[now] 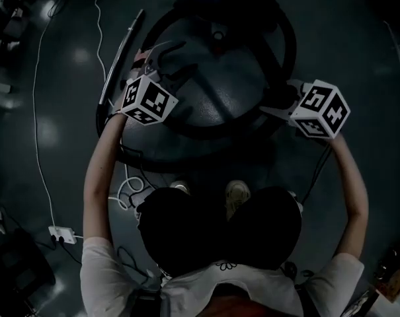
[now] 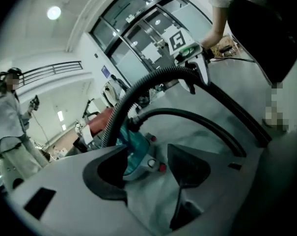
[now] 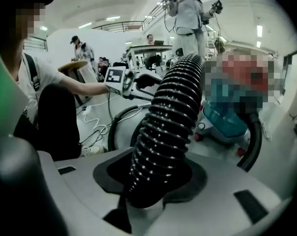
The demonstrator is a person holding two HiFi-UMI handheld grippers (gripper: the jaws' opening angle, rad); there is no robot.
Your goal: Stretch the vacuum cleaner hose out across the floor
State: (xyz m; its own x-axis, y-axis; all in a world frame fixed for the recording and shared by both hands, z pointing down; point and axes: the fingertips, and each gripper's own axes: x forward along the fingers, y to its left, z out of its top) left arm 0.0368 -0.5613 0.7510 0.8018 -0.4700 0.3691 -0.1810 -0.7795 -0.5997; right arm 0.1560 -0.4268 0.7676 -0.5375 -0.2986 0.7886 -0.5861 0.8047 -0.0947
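I count one vacuum cleaner (image 2: 138,149) and one ribbed hose (image 3: 168,127) coming off it. Two grippers sit beside the vacuum cleaner: left gripper (image 2: 148,173) and right gripper (image 3: 155,181). Near it are two shoes, left shoe (image 1: 180,187) and right shoe (image 1: 237,193). One white cable (image 1: 36,111) lies farther out.

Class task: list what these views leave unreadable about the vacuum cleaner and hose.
Right gripper view: a mosaic patch covers the top of the vacuum cleaner; the hose vanishes beneath the right gripper.
Left gripper view: the left gripper blocks part of the cleaner.
Head view: too dark to trace the hose.
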